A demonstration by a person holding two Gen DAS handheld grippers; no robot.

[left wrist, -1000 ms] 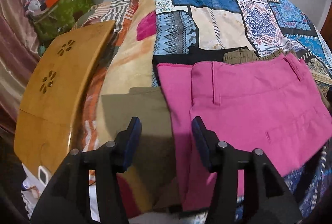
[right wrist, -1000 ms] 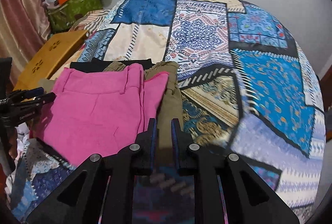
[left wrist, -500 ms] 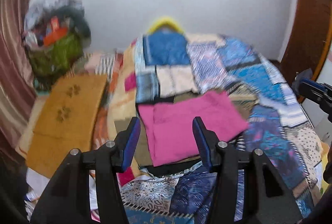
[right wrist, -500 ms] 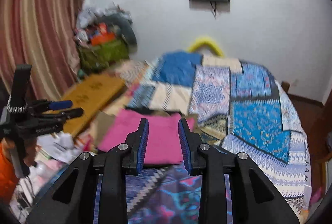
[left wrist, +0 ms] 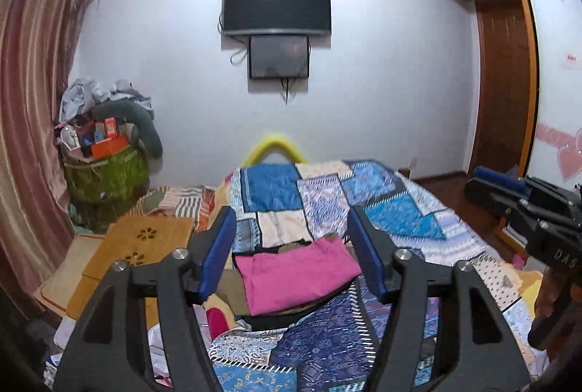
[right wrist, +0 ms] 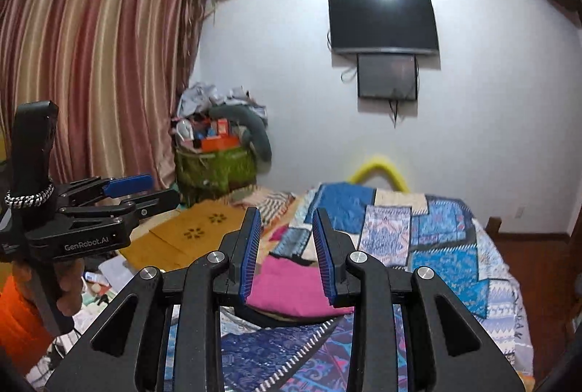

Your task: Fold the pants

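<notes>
**A:** Nearest first: what are the tongs doing?

**B:** The left gripper (left wrist: 291, 254) stands wide with nothing between its pads; its jaws have just been opening. The right gripper (right wrist: 285, 254) is narrow, a slim gap, also empty, and its jaws have just been opening too. Both hang in the air over the near end of the bed.

**A:** And the pants?

**B:** The pink pants (left wrist: 296, 274) lie folded on the patchwork bedspread (left wrist: 396, 210), resting on other folded clothes (olive and black edges peek out beneath).

**A:** Any container?

**B:** A green bag (right wrist: 214, 168) in the far corner by the curtain (right wrist: 91, 64), heaped with boxes, an orange one on top, and grey cloth.

**A:** Writing?

**B:** "GenRobot.AI" on the left gripper's body, readable only in the right wrist view, along with the hand (right wrist: 69, 286) holding it. The left wrist view alone shows the wooden wardrobe (left wrist: 505, 72). Both show the wall television (left wrist: 276, 6).
</notes>
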